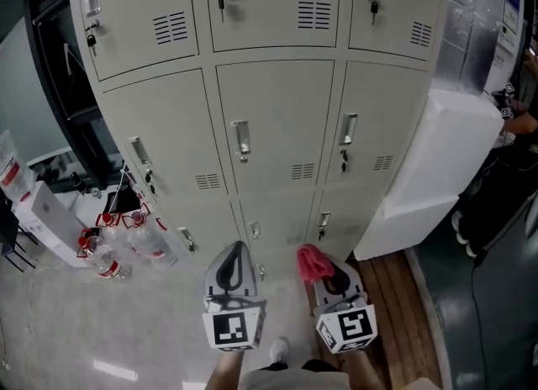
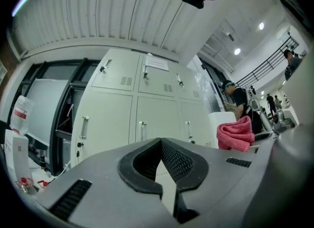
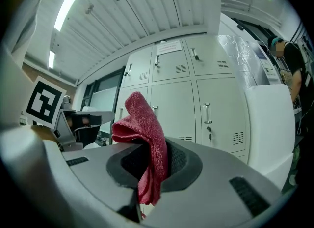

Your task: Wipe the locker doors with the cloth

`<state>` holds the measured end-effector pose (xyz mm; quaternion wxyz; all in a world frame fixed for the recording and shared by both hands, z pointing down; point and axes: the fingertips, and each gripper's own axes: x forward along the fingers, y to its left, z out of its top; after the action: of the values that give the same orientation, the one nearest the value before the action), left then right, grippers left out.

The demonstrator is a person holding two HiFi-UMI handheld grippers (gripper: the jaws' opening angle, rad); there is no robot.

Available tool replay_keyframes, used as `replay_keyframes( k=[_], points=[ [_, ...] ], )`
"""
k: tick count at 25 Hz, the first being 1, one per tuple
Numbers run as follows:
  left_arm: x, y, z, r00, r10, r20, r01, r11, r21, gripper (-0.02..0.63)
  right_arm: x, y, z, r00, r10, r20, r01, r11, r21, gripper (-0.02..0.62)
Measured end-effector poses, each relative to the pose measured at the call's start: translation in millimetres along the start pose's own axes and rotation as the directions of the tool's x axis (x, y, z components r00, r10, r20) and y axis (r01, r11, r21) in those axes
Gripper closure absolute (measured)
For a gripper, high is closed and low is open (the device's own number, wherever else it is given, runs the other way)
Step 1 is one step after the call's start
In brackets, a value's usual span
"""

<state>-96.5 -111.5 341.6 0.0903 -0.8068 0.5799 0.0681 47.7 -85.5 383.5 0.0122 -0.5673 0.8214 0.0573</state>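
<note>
Red terry cloth (image 3: pixel 145 128) sits pinched between the fingers of the right gripper (image 3: pixel 149 149), its folded top standing above them and a tail hanging below. The left gripper (image 2: pixel 161 146) has its fingers closed tip to tip on nothing. Both are apart from the grey locker doors (image 1: pixel 273 119) ahead.

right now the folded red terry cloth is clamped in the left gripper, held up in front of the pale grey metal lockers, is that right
Not quite. The folded red terry cloth is clamped in the right gripper, not the left, as the right gripper view shows. The left gripper is shut with nothing between its jaws. The rest holds: it is held up in front of the pale grey metal lockers.
</note>
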Motion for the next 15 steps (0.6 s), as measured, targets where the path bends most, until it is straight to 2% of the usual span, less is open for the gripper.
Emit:
replay_keyframes(
  k=[7, 11, 15],
  points=[
    [40, 20, -11, 1.000, 0.020, -0.019, -0.021, 0.999, -0.048, 0.589, 51, -11, 2, 1.000, -0.002, -0.007, 0.001, 1.000, -0.014, 0.569],
    [53, 21, -16, 0.999, 0.037, -0.022, -0.038, 0.998, -0.044, 0.589, 67, -20, 3, 1.000, 0.023, 0.007, -0.023, 0.999, -0.024, 0.569],
    [64, 14, -15, 0.999, 0.036, -0.013, -0.037, 0.999, -0.039, 0.590, 68, -34, 2, 1.000, 0.013, 0.007, -0.013, 1.000, -0.011, 0.569]
  ],
)
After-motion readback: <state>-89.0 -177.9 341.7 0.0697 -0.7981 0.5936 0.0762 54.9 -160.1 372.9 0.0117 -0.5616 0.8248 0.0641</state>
